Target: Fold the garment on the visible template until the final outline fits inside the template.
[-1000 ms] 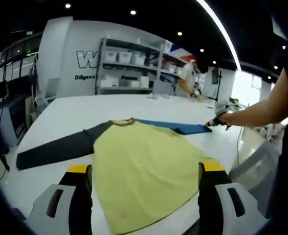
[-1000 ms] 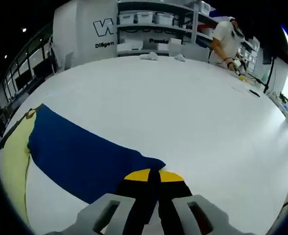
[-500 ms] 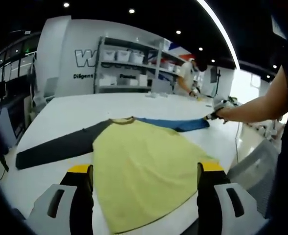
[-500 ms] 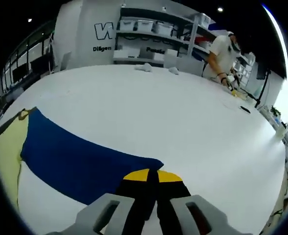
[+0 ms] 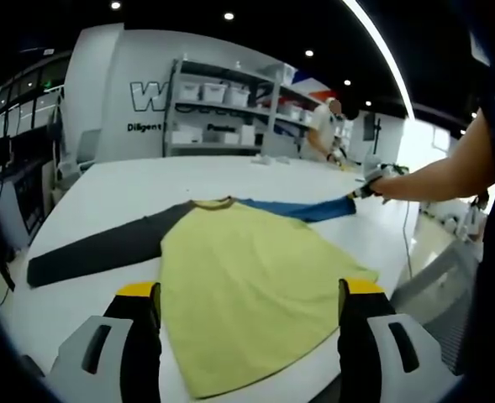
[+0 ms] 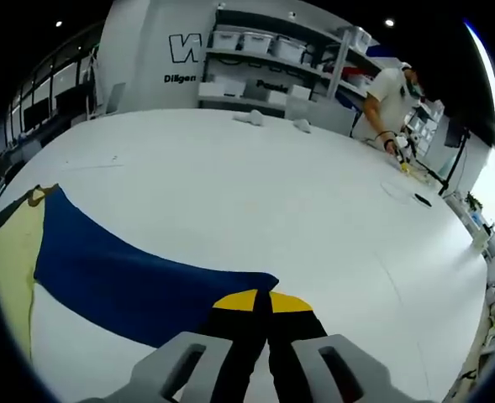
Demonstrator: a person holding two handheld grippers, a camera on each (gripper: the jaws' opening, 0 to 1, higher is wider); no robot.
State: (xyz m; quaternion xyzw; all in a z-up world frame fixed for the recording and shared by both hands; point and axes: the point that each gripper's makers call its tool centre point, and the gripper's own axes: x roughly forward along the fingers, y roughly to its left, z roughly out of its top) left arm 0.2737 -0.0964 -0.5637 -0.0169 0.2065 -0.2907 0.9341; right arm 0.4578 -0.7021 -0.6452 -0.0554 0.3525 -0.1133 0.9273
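Note:
A long-sleeved shirt with a yellow body lies flat on the white table. Its dark grey sleeve stretches out to the left. The blue sleeve runs to the right, where my right gripper holds its cuff, with a person's arm behind it. In the right gripper view the blue sleeve runs from the yellow body to my right gripper, which is shut on the cuff. My left gripper hovers open over the shirt's hem, its jaws wide apart.
A person in white works at the table's far side. Shelves with white boxes stand against the back wall. Small white things lie at the table's far edge. A grey chair stands at the right.
My right gripper has drawn the blue sleeve's cuff a little farther out and up, so the sleeve lies straighter. The left gripper stays open over the hem.

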